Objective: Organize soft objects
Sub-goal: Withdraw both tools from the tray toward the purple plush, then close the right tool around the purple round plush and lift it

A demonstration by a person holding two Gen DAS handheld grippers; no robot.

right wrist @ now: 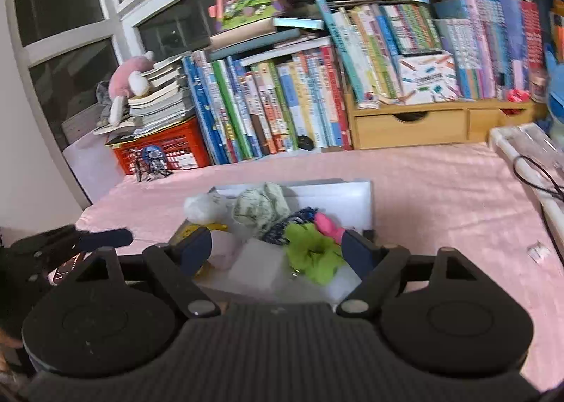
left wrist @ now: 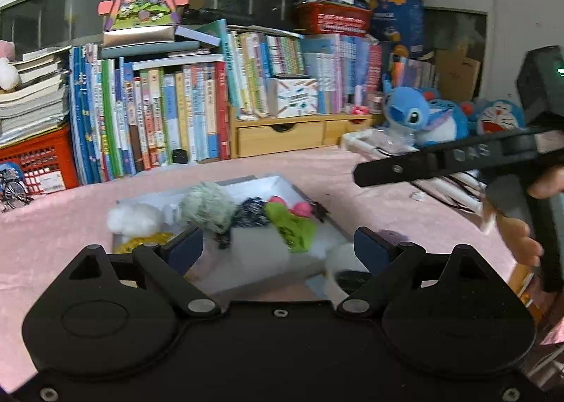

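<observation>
A shallow white tray (left wrist: 278,180) (right wrist: 338,190) on the pink cloth holds a white fluffy ball (left wrist: 134,220) (right wrist: 201,208), a grey-green pompom (left wrist: 206,206) (right wrist: 259,208), a dark blue patterned cloth (left wrist: 252,214) (right wrist: 282,227), a lime green cloth (left wrist: 294,229) (right wrist: 313,255), a pink piece (left wrist: 299,208) (right wrist: 328,225) and a white foam block (left wrist: 261,248) (right wrist: 257,261). My left gripper (left wrist: 278,250) hovers open at the tray's near side, holding nothing. My right gripper (right wrist: 278,250) is open and empty too, over the green cloth. One of its fingers (left wrist: 387,169) reaches in from the right.
Rows of books (left wrist: 197,113) and a wooden drawer unit (left wrist: 282,135) line the back. A red crate (right wrist: 158,151) stands at the left, blue plush toys (left wrist: 423,120) at the right. A white strip with black cables (right wrist: 528,169) runs along the right edge. A hand (left wrist: 521,236) grips the right handle.
</observation>
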